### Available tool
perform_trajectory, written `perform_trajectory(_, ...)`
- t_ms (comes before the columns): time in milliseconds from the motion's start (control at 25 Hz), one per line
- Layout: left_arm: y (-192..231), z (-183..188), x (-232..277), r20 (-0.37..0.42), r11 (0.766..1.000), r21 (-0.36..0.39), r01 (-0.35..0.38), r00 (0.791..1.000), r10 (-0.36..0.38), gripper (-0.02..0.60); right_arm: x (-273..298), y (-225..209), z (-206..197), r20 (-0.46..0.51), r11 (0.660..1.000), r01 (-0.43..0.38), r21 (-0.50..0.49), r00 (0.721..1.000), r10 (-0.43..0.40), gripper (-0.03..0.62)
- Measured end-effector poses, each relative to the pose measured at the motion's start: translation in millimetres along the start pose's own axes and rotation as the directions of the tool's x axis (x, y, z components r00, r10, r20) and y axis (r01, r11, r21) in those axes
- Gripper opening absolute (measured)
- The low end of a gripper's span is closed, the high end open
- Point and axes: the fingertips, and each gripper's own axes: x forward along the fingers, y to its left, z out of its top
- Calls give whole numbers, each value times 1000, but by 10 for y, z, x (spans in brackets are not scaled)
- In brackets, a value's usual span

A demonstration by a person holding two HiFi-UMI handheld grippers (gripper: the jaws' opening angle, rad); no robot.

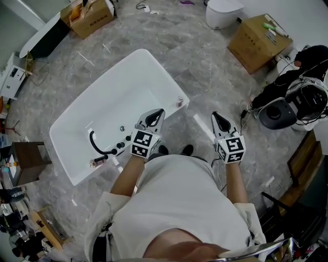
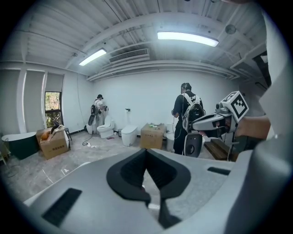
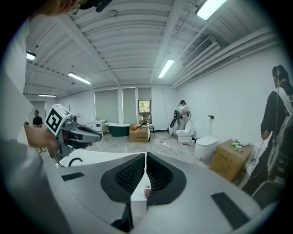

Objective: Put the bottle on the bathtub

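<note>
Begin nearest, at the white shirt [image 1: 179, 204] filling the foot of the head view; note the left gripper [image 2: 146, 151] held out ahead of it, jaws pressed tip to tip with nothing between them; note the right gripper [image 3: 145, 156] well apart to the other side, jaws likewise closed and empty, with only a sliver of distant scene showing through the slit below the tips. Locate the bottle [image 1: 180, 102] just ahead, between the two grippers in the head view: small, upright, standing on the corner of the rim of the white bathtub [image 1: 160, 77], touched by neither gripper. Judge the placing as done, or all but; treat the step in hand as clearing away. Draw both grippers back and upward; avoid swinging either across that corner; expect a narrow bottle so close to an edge to topple at a light knock; confirm through the right gripper view that it stands straight. Further along the rim, observe the black tap hose [image 1: 94, 143] and a small pinkish item [image 1: 98, 161] lying just beside it, kind not determinable. Beyond the tub, find a cardboard box [image 1: 259, 41] and a toilet [image 1: 223, 11]; regard the dark print on the box as too small to read; read no letters on the marker cube [image 1: 142, 143], only black-and-white squares; record no legible label on the bottle.
</note>
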Motion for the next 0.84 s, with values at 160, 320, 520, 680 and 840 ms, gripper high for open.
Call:
perform_trajectory(160, 44, -27, -10, -5, 1000, -2, 2, 1000, -2, 8, -5, -8, 37, 8, 1000, 5, 4, 1000, -5, 34)
perform_trajectory(320, 88, -50, -26, -5, 1000, -8, 1, 1000, -1, 8, 10, 26, 60, 6, 1000, -1, -18, 1000, 1, 34)
perform_trajectory(520, 107, -50, -42, -3, 1000, -15, -3, 1000, 2, 8, 12, 83, 76, 6, 999, -19, -39, 1000, 19, 34)
perform_trajectory(680, 102, -63, -30, -11, 1000, -16, 2, 1000, -2, 7, 42, 95, 88, 7, 999, -24, -41, 1000, 24, 34)
perform_trajectory(840, 96, -88, -11, -15, 1000, -19, 6, 1000, -6, 7, 56, 98, 81, 10, 999, -22, -38, 1000, 22, 34)
